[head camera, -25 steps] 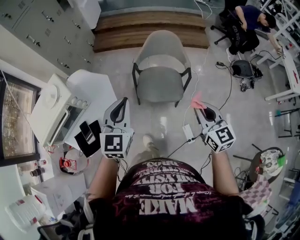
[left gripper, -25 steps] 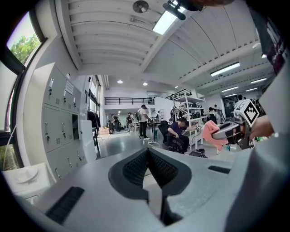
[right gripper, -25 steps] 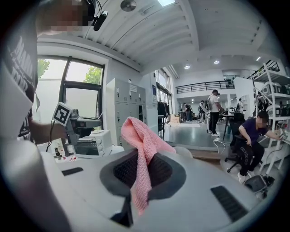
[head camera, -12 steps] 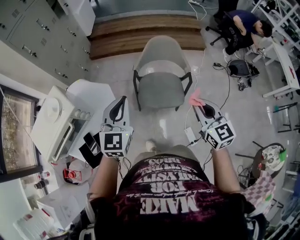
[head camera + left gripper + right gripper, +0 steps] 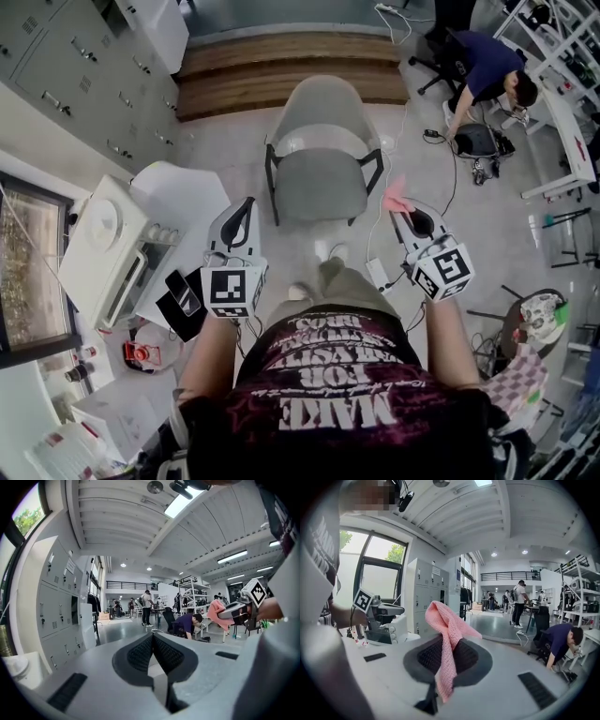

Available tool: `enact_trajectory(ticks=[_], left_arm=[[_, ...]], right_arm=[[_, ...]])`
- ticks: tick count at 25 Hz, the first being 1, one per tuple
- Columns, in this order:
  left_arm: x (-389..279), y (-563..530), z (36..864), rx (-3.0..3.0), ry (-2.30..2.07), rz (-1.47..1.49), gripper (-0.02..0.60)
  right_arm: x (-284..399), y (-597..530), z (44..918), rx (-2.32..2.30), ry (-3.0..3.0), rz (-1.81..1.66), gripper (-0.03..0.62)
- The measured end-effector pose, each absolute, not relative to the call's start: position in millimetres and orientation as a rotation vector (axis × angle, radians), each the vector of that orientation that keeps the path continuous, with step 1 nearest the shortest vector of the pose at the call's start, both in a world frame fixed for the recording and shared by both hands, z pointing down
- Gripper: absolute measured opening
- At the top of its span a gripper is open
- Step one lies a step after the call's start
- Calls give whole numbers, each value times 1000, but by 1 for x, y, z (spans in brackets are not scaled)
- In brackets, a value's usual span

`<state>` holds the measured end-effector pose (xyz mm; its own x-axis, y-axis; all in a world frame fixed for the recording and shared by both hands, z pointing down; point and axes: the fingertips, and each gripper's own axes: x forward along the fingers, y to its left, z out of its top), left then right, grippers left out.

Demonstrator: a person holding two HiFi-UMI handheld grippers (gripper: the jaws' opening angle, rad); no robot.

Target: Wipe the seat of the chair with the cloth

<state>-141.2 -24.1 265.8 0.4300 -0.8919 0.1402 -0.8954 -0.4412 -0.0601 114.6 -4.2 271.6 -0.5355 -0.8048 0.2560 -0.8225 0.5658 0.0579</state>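
A grey chair (image 5: 319, 155) is seen on the pale floor (image 5: 234, 127), far from the person and in the middle of the head view. Its seat (image 5: 319, 186) is turned toward the person.

The pink cloth (image 5: 440, 616) is held by the right gripper (image 5: 446, 641), whose jaws are closed tight on it. One end of the cloth stands up above the jaws, and the other end hangs down toward the camera. In the head view the cloth is seen at the tip of the right gripper, just right of the chair's near right leg. It is not touching the seat.

The left gripper (image 5: 152, 637) is closed, with its jaws pressed together and nothing between them. It is held to the left of the chair, by the edge of a white counter (image 5: 178, 183). Both grippers are pointed toward the far side of the room.

On the counter a white oven (image 5: 108, 244) and a dark phone (image 5: 183, 291) are seen. Grey lockers (image 5: 66, 56) are lined up at the far left. A wooden step (image 5: 291, 61) is seen behind the chair. At the far right a person in a dark blue top (image 5: 487, 66) is bent over.
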Motion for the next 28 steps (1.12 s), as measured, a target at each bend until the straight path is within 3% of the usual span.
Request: enact_trajectory(ticks=[28], left_arm=[[-122,-191,306,2536,-1682,391,6]], right_arm=[[104,-187,351,1142,-2603,304,31]])
